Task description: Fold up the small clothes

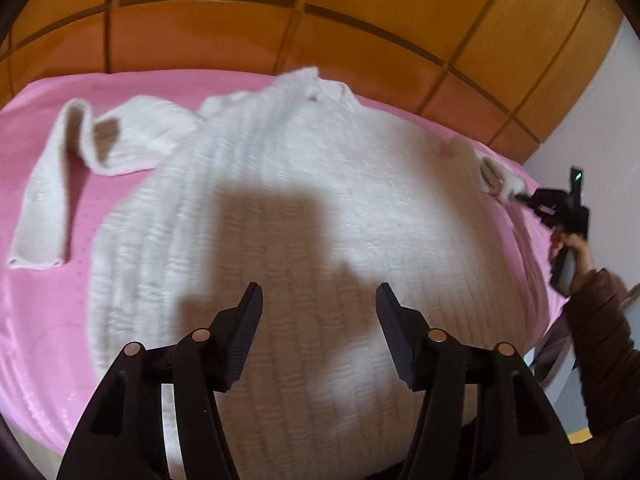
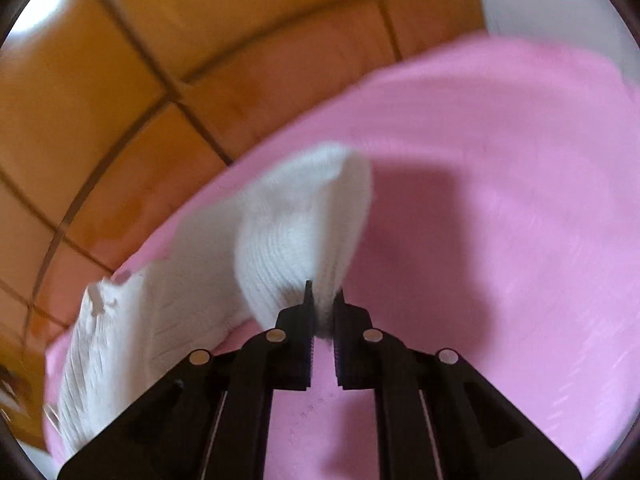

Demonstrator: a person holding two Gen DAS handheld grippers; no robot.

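A cream knitted sweater lies spread flat on a pink sheet, collar at the far side. Its left sleeve lies bent on the sheet at the left. My left gripper is open and empty, hovering above the sweater's lower body. My right gripper is shut on the cuff of the right sleeve and holds it lifted off the sheet. The right gripper also shows in the left wrist view, at the sweater's right edge.
The pink sheet covers a bed. A glossy orange wooden panelled wall stands right behind it. A white wall is at the right. The person's dark sleeve reaches in at the right edge.
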